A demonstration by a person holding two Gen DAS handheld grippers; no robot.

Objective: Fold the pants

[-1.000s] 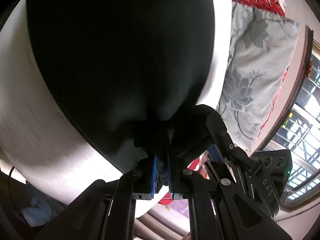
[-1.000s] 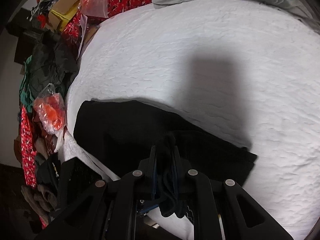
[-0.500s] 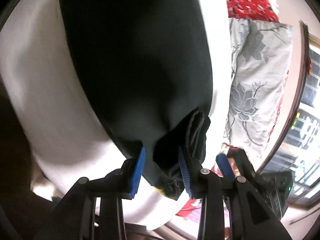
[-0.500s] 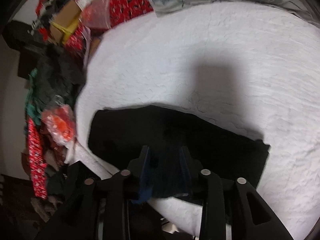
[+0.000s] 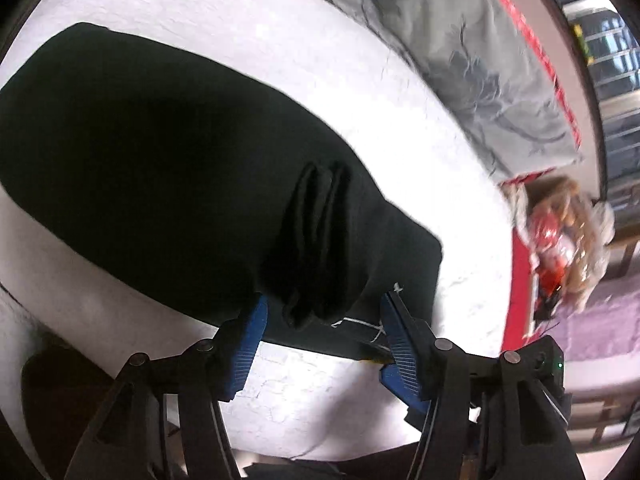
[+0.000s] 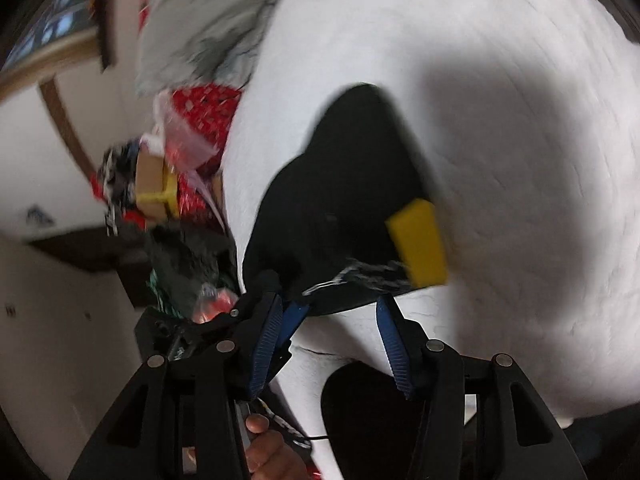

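Note:
The black pants [image 5: 152, 168] lie folded into a flat block on the white bedspread [image 5: 304, 64]. A raised pleat of black cloth [image 5: 320, 248] bunches up just ahead of my left gripper [image 5: 322, 336], which is open with the cloth loose between its blue pads. In the right wrist view the pants [image 6: 344, 188] show a yellow tag [image 6: 420, 240] and a white drawstring [image 6: 360, 272] at the near edge. My right gripper [image 6: 328, 328] is open and empty just short of that edge.
A grey floral pillow [image 5: 472, 56] lies at the far side of the bed. Red printed bags and a cardboard box [image 6: 188, 152] are piled beside the bed, with dark clothes [image 6: 188, 256] below them. A window with bars [image 5: 612, 52] is at the right.
Both grippers have opened and let go of the pants, which now lie flat on the bed. Both have pulled back and swung, so the views have turned.

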